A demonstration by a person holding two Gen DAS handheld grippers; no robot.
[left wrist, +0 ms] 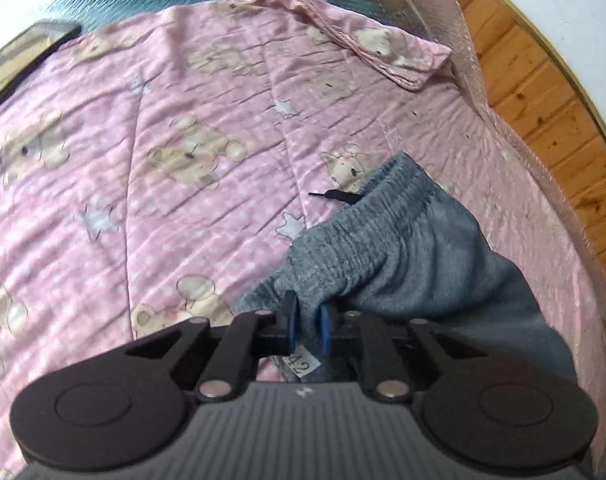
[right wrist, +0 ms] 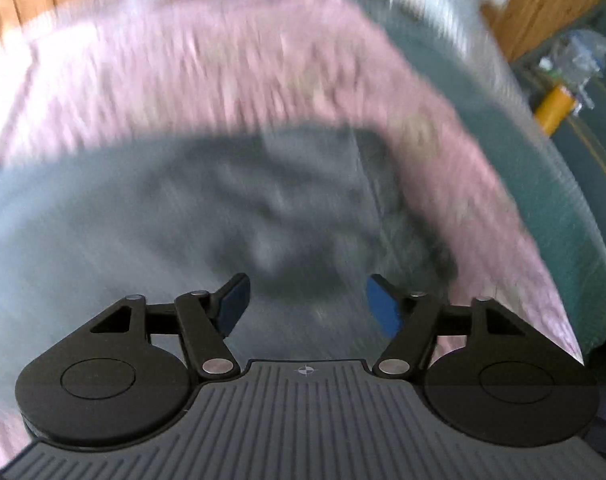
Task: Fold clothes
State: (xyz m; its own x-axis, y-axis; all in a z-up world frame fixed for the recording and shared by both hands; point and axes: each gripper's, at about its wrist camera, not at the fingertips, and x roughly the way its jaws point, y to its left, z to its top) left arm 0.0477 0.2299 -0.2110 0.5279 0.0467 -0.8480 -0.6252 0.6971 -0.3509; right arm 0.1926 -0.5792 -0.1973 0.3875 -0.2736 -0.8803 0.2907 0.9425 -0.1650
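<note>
Grey sweatpants [left wrist: 403, 248] with a ribbed elastic waistband and a black drawstring [left wrist: 335, 197] lie on a pink bear-print sheet [left wrist: 163, 120]. My left gripper [left wrist: 308, 316] is shut on a fold of the grey waistband fabric, which fills the narrow gap between its blue pads. A white size label [left wrist: 303, 366] hangs just below the pads. The right wrist view is badly blurred. In it my right gripper [right wrist: 307, 300] stands open over the grey garment [right wrist: 143, 220], with nothing between its blue pads [right wrist: 235, 300].
The pink sheet [right wrist: 183, 60] covers a bed with a teal edge [right wrist: 563, 200] and a clear plastic cover [left wrist: 443, 8]. Wooden flooring [left wrist: 543, 100] shows on the right. A dark flat object [left wrist: 27, 44] lies at the far left. A yellow item [right wrist: 555, 108] sits beyond the bed.
</note>
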